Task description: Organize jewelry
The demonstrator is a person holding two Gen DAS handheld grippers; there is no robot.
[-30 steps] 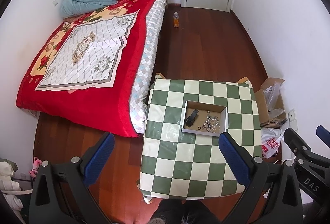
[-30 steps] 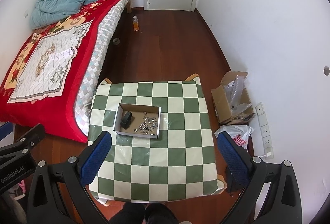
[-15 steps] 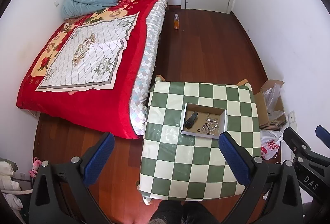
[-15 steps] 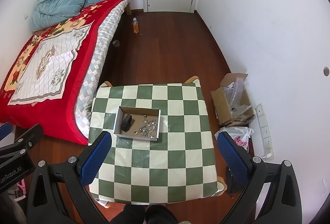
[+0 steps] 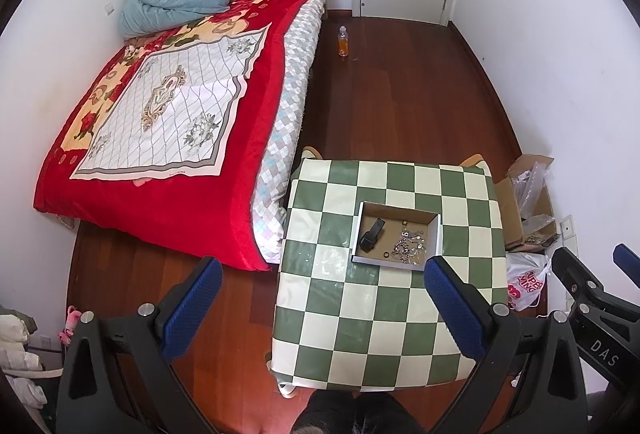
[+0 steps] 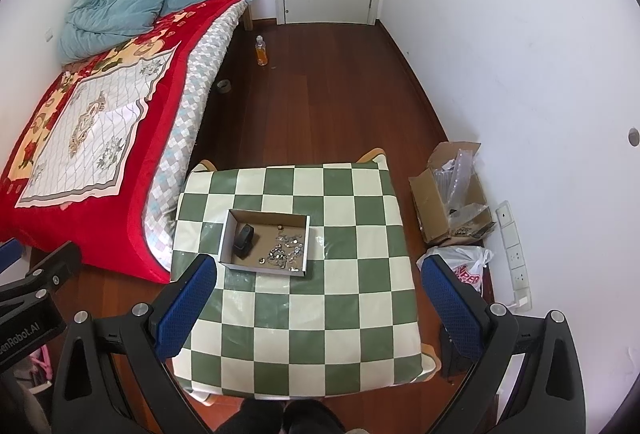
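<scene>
A shallow cardboard box (image 5: 396, 208) sits on a green-and-cream checkered table (image 5: 384, 314). It also shows in the right wrist view (image 6: 266, 215). Inside it lie a black watch-like item (image 5: 372, 233) (image 6: 244, 241) and a heap of small silver jewelry (image 5: 408, 248) (image 6: 286, 252). My left gripper (image 5: 320, 306) is open and empty, high above the table's near left side. My right gripper (image 6: 316, 304) is open and empty, high above the table's near half. Both are far above the box.
A bed with a red blanket (image 5: 160, 138) stands left of the table. An orange bottle (image 5: 343, 42) is on the wooden floor near the door. An open carton (image 6: 452, 202) and a plastic bag (image 6: 464, 266) lie right of the table by the wall.
Both grippers have risen slightly, so the table and box look a bit smaller and farther. Both stay open and empty.
</scene>
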